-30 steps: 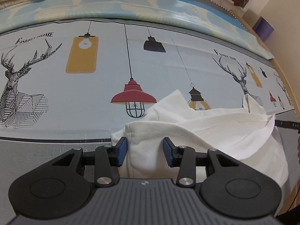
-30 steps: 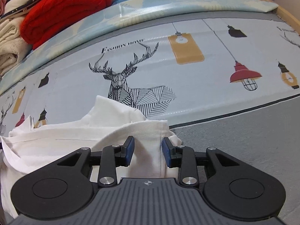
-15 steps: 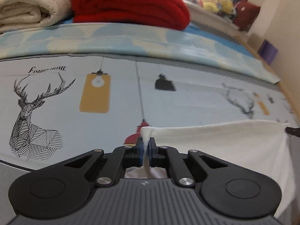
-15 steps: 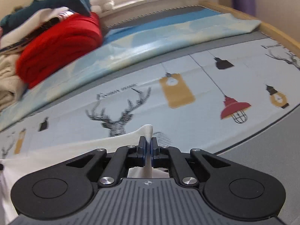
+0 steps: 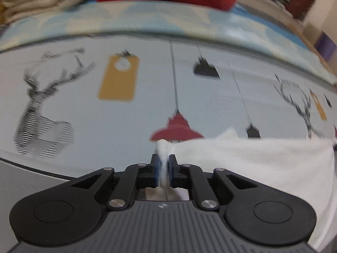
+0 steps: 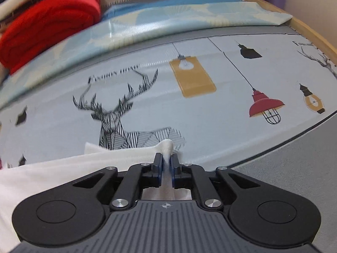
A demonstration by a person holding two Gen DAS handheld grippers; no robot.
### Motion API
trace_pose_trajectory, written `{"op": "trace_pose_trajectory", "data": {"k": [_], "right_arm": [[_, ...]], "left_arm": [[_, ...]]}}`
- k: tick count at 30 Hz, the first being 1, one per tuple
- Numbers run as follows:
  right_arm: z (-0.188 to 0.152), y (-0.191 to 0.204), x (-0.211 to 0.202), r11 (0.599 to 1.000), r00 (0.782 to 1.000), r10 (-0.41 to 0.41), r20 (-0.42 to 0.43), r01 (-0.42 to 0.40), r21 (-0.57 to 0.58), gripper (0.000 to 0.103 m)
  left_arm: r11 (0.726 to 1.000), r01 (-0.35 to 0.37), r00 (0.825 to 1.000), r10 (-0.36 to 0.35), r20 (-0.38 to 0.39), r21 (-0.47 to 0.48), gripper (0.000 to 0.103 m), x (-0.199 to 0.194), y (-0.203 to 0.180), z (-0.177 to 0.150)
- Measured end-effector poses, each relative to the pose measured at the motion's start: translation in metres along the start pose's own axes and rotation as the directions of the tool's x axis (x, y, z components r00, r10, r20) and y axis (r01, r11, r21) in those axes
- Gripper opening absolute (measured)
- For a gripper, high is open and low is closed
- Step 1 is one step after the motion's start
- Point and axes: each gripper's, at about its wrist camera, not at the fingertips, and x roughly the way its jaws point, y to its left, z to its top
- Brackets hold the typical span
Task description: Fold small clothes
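Your left gripper and right gripper each pinch one corner of the white garment, though both jaws are opening a little. The cloth hangs stretched between them, just in front of the red lamp print on the sheet. You seem to be in the middle of a fold, so next lay this edge down evenly before you let go.

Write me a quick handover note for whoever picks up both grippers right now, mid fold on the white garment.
Left gripper: jaws easing open, a corner of the white garment still bunched between the pads.
Right gripper: the same at the other corner, jaws opening too.
The garment's edge spans between both grippers, above the printed mat; the rest hangs below.
Done: both corners picked up.
Left: lay it down flat and make the folds.
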Motion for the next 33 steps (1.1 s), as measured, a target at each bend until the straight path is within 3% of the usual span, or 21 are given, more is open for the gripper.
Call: {"op": "trace_pose_trajectory", "data": {"k": [2,5,12,17,20,24,26,29,33], "right_arm": [[0.001,0.004,-0.012,1.000,1.000,-0.012,0.023,0.012,-0.009,0.024],[0.000,0.008,-0.040,0.999,0.997,-0.031,0.077,0.033,-0.024,0.044],[-0.008,0.005,-0.110,0.998,0.991,0.062,0.115,-0.060,-0.027,0.046],[-0.052,0.015,-0.168,0.987,0.980,0.144,0.134,-0.132,-0.095,0.049],[-0.089,0.014,-0.182,0.981,0.977,0.174,0.121,-0.162,-0.106,0.050],[-0.133,-0.001,-0.169,0.987,0.986,0.156,0.059,-0.153,-0.049,0.050],[-0.142,-0.009,-0.161,0.993,0.993,0.116,0.026,-0.117,0.009,0.049],[-0.148,-0.013,-0.153,0.994,0.994,0.106,0.007,-0.106,0.039,0.050],[-0.159,-0.009,-0.138,0.999,0.999,0.022,-0.049,-0.024,-0.032,0.052]], "left_arm": [[0.999,-0.008,0.999,0.010,0.038,-0.046,0.037,-0.017,0.004,0.002],[0.998,0.034,0.997,-0.030,0.065,-0.057,0.040,-0.042,0.004,-0.004],[0.994,0.051,0.996,-0.057,0.062,0.099,0.040,-0.106,-0.019,-0.026],[0.972,0.082,0.991,-0.103,0.082,0.220,0.040,-0.146,-0.032,-0.083],[0.973,0.104,0.991,-0.118,0.058,0.206,0.040,-0.140,-0.030,-0.126],[0.986,0.054,0.999,-0.054,-0.005,0.160,0.040,-0.118,-0.018,-0.166],[0.991,0.079,0.997,-0.077,-0.026,0.108,0.041,-0.116,-0.010,-0.172],[0.994,0.082,0.996,-0.084,0.020,0.074,0.062,-0.121,-0.002,-0.172],[0.993,0.115,0.993,-0.116,0.011,0.015,0.064,-0.115,0.002,-0.170]]}}
